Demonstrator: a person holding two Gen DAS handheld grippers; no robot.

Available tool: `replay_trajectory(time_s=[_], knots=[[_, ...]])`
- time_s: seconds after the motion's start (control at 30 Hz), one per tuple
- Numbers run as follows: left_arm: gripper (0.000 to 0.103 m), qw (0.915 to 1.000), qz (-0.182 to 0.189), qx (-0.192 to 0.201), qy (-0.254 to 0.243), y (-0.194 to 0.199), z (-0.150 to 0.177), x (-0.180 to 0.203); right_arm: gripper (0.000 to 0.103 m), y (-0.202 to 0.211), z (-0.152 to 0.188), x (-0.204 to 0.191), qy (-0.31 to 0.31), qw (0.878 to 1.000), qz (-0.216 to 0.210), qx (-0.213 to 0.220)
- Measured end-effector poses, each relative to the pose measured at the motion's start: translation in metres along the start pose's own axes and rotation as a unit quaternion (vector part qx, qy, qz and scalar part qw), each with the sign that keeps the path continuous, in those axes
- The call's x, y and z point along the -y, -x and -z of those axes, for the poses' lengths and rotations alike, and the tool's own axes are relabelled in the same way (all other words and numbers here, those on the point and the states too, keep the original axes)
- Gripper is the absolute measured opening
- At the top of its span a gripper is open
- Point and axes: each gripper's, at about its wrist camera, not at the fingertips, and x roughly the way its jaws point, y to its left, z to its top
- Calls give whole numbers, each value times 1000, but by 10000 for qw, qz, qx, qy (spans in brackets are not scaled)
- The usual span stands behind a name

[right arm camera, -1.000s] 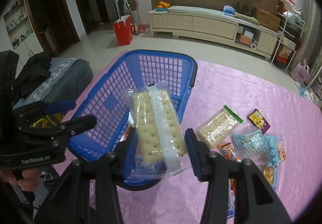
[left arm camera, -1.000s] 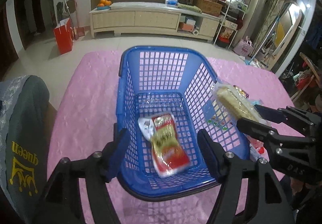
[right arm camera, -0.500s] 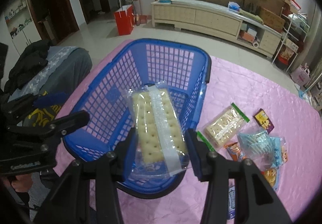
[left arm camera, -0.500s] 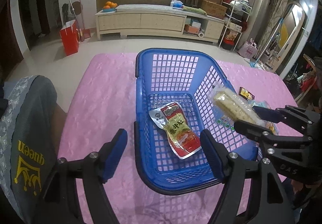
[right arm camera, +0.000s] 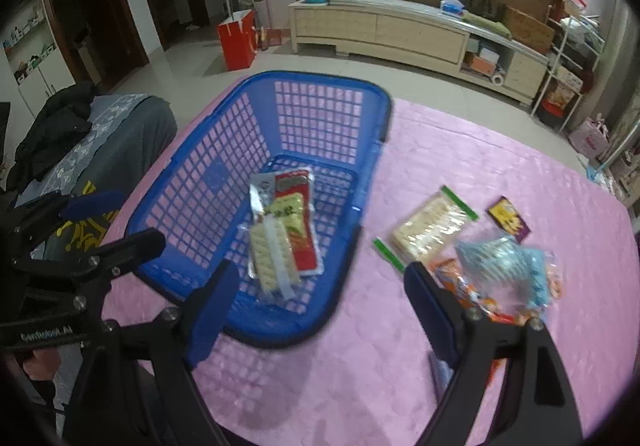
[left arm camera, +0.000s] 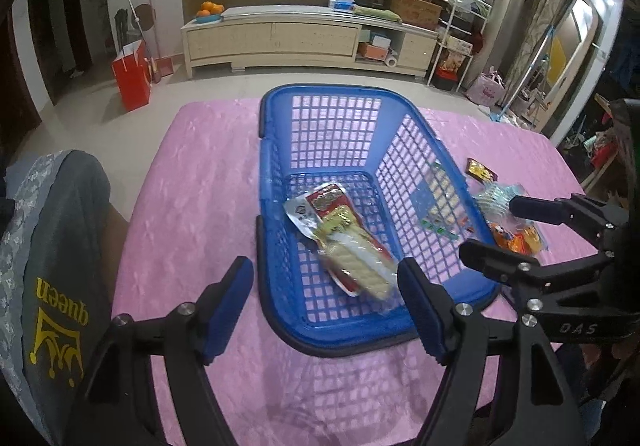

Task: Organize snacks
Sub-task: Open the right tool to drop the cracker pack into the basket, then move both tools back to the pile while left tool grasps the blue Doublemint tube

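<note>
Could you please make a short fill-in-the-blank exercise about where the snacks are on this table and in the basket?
1. The cracker pack lies inside the ____ basket.
2. Under it lies a red and yellow snack pouch, so the basket holds ____ packs.
3. The second cracker pack, with green ends, lies on the ____ tablecloth, outside the basket.
4. The right gripper has nothing between its jaws, which are ____.

Missing words: blue; two; pink; opening

Dim indoor light, fisheye edges, slight motion blur.
</note>
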Motion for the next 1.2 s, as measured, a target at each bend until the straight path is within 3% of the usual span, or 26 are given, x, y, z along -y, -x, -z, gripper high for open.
replay_trajectory(time_s=[0.37,0.5,0.6,1.0,1.2], knots=[[73,9991,355,174,-183,24,6,54,87,68,28,56,-592,9967,173,536],[73,9980,427,267,-395,32,6,81,87,87,42,79,-783,9949,-23,641],[75,9969,503,295,-528,36,8,103,87,100,54,95,-846,9935,217,733],[78,9926,786,171,-906,19,11,187,87,120,89,155,-897,9914,751,586],[78,9928,767,-95,-920,-5,16,214,87,110,104,180,-976,9912,791,415]])
